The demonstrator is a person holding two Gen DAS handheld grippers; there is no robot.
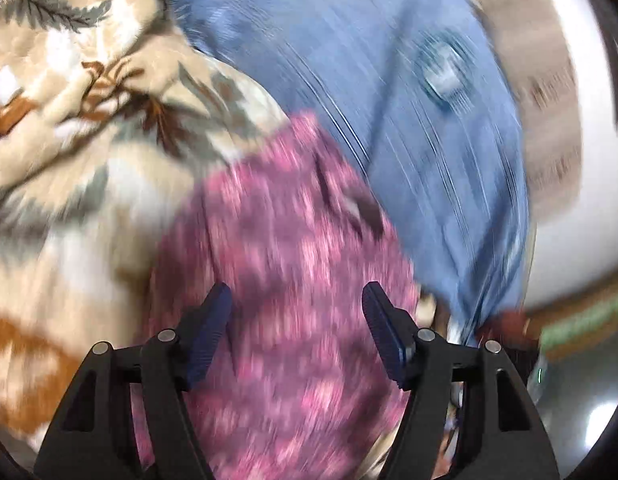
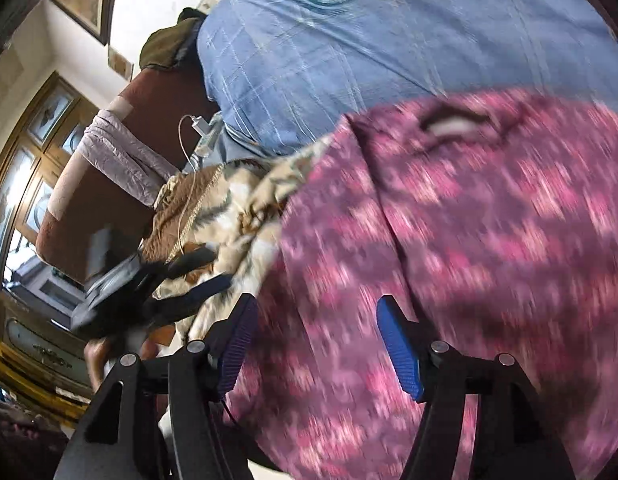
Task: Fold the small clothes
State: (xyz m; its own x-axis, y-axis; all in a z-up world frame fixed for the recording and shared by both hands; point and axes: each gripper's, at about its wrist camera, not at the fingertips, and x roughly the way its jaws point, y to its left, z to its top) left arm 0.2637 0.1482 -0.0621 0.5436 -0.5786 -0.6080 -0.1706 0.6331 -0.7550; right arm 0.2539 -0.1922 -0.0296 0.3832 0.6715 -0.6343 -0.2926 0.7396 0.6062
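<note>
Hovering both sets of fingers wide open, gripping nothing: left gripper [image 1: 297,300] and right gripper [image 2: 315,312] sit right over the pink patterned garment [image 1: 281,264], neckline [image 2: 453,122] far end, blue bedsheet [image 1: 389,80] beyond.

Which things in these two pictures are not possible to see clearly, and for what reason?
- Pink garment: print smeared by motion blur, both views; lower part cut off by the frame edge.
- Round emblem on the blue sheet: blurred, left wrist view; unreadable.
- Left gripper: blurred, right wrist view; open or shut unclear there.
</note>
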